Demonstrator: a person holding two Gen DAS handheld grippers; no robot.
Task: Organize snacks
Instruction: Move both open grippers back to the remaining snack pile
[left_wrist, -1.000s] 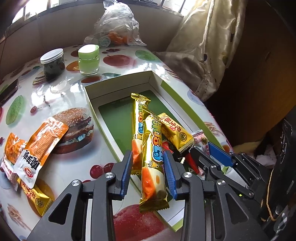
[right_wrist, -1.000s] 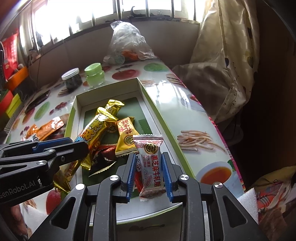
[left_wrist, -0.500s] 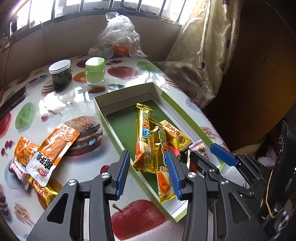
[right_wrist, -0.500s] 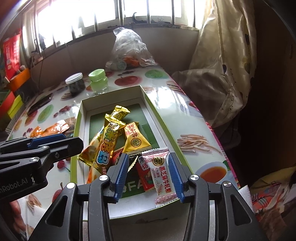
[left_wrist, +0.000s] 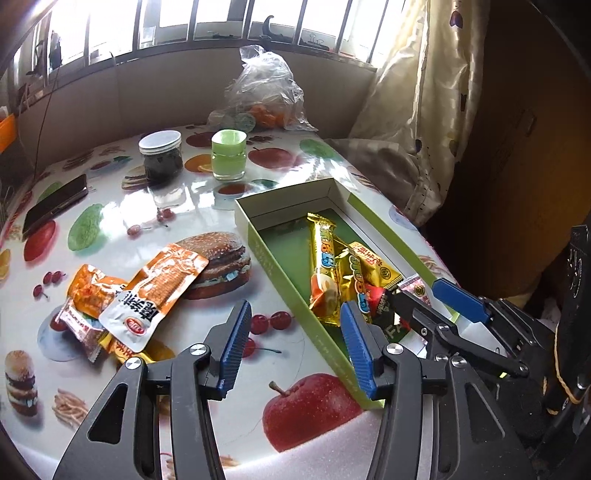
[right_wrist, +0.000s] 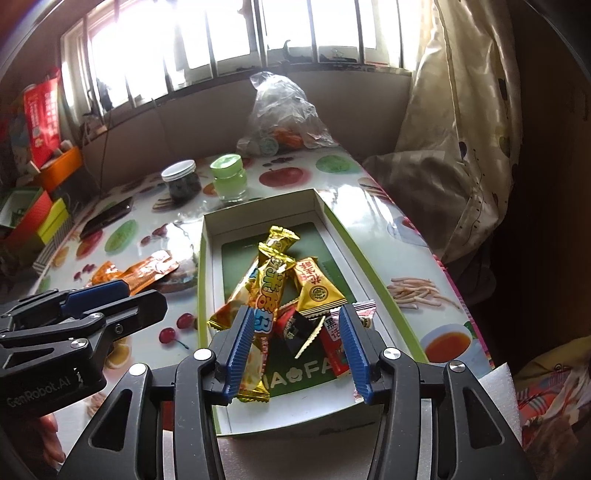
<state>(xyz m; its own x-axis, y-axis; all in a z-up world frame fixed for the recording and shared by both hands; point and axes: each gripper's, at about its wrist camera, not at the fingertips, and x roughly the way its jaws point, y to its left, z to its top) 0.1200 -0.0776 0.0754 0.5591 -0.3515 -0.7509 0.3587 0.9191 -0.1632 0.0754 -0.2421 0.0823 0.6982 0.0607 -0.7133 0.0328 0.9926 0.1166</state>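
Both tongs released — left gripper (left_wrist: 293, 345), right gripper (right_wrist: 297, 347); next, the left fetches orange foil packets (left_wrist: 155, 291) for the shallow green-rimmed cardboard box (left_wrist: 280, 273).

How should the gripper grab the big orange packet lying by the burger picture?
Probably by the orange packet's free upper corner near the burger print, coming from above with the open left gripper. It lies flat, and its white lower end overlaps other packets, so that end is crowded.

Right gripper (right_wrist: 297, 347) spread wide, empty; snacks (right_wrist: 280, 291) piled in box (right_wrist: 369, 258)
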